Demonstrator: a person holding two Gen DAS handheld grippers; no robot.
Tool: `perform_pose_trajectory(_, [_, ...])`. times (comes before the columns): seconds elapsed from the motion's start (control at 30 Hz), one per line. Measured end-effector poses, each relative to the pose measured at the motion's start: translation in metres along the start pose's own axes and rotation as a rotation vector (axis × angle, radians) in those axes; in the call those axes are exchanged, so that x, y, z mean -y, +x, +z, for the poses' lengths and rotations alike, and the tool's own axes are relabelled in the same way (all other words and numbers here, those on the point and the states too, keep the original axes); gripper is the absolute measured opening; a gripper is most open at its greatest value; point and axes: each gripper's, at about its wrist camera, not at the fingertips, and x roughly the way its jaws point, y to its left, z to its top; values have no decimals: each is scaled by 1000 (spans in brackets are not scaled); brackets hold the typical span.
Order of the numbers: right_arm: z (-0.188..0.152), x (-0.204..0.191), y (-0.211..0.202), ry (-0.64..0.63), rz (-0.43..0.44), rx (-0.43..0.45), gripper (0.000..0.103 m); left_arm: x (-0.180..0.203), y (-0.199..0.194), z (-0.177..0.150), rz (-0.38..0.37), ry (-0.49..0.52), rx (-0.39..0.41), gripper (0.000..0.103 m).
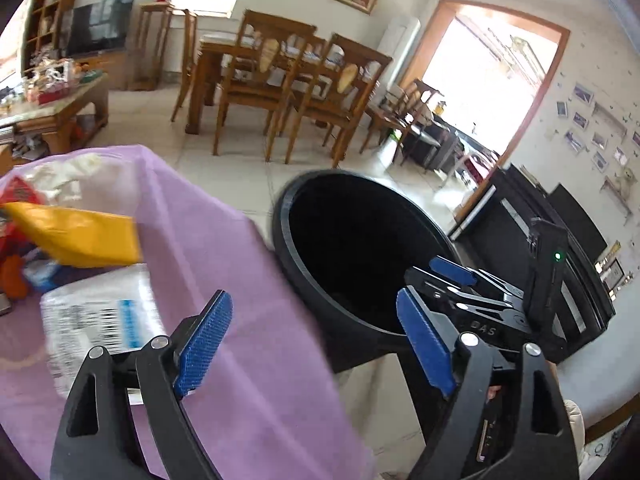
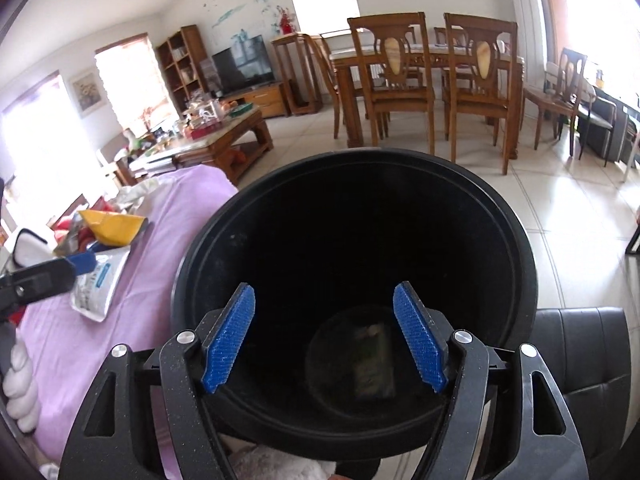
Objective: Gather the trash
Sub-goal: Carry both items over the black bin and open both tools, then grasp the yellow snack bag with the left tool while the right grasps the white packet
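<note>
The right claw (image 2: 326,338) hung spread and empty over the black bin (image 2: 516,248), a flat packet (image 2: 372,364) lying below it. The left claw (image 1: 314,344) gaped empty too; beyond its left finger lay a white pouch (image 1: 92,312), then a yellow wrapper (image 1: 80,236) on the purple cloth (image 1: 248,360).

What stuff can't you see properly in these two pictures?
- Left wrist view: the white packet is blurred, so its label can't be read, and the left gripper hides one corner.
- Left wrist view: the trash pile behind the yellow wrapper is cut off by the picture's edge.
- Right wrist view: the thing at the bottom of the black bin is too dark to name.
</note>
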Motion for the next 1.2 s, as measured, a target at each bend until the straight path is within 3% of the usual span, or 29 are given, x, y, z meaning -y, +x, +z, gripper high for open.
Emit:
perform_pose_trajectory(0.1, [2,-28,-8,-44,49,16,72,-32,-28,-1,56,17,60,84])
perform_pose_trajectory(0.2, [4,-60,-11,-74,185,9,83,-71,-51,6,124,50,92,84])
perform_pose_trajectory(0.3, [9,-103,0,-133,302,-39,83,-97,-62,20,189,182,80,87])
perform_pose_trajectory(0.33, [11,-117,5,-149,328,-54,83,-102,-62,26,198,244,59,92])
perform_pose_trajectory(0.43, [14,-167,29,-213,389,-115,87,-104,-41,44,234,506,-59,92])
perform_pose_trajectory(0.53, [12,-207,54,-291,373,-169,88,-102,-10,44,296,750,-173,92])
perform_pose_trajectory(0.67, [5,-227,72,-281,385,-205,88,-102,26,40,289,924,-293,92])
perform_pose_trajectory(0.77, [2,-223,77,-259,379,-219,88,-111,49,45,259,901,-342,92])
perform_pose_trajectory(0.87, [0,-223,85,-254,361,-235,88,-132,79,42,271,815,-440,91])
perform_pose_trajectory(0.9, [-2,-221,86,-252,354,-237,88,-139,77,45,248,754,-425,87])
perform_pose_trajectory(0.93, [-1,-220,88,-245,349,-236,88,-143,72,51,209,688,-432,68])
perform_pose_trajectory(0.97, [0,-218,88,-235,351,-234,88,-149,67,54,199,641,-443,66])
perform_pose_trajectory(1.0, [1,-218,89,-228,353,-234,88,-153,58,56,201,605,-423,56])
perform_pose_trajectory(1.1, [2,-219,93,-215,345,-232,88,-158,27,57,213,533,-358,52])
perform_pose_trajectory(1.2, [5,-227,98,-214,351,-232,88,-158,-33,59,165,402,-215,51])
